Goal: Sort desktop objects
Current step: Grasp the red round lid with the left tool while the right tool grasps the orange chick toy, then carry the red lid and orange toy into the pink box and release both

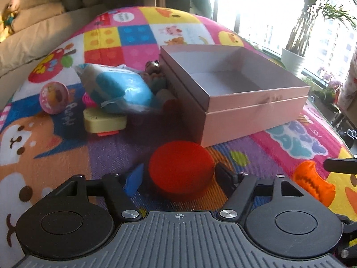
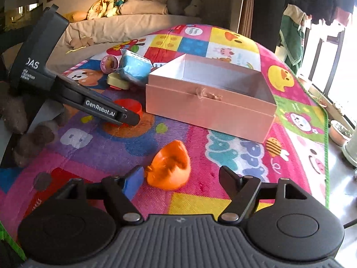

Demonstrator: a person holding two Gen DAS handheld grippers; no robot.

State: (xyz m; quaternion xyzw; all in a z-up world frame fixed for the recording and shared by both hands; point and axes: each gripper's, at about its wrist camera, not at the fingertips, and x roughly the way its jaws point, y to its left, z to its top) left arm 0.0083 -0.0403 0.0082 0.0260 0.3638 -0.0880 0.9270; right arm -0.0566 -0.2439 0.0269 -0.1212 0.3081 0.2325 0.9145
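Observation:
An open, empty pink box (image 1: 234, 102) (image 2: 209, 102) stands on the colourful play mat. My left gripper (image 1: 179, 173) is open around a red round object (image 1: 181, 170) lying on the mat, fingers on either side, not clearly touching; it also shows in the right wrist view (image 2: 131, 108). My right gripper (image 2: 181, 176) is open just behind an orange jagged half-shell (image 2: 170, 167), also seen in the left wrist view (image 1: 312, 182). Left of the box lies a pile: a blue and white packet (image 1: 118, 89), a pink ball (image 1: 53, 97), a pale yellow case (image 1: 103, 121).
The mat (image 2: 296, 120) covers the table; its right edge drops off toward a window sill with plant pots (image 2: 339, 131). A sofa with stuffed toys (image 2: 111, 4) stands behind. Brown plush toys (image 2: 24, 131) lie at the left edge.

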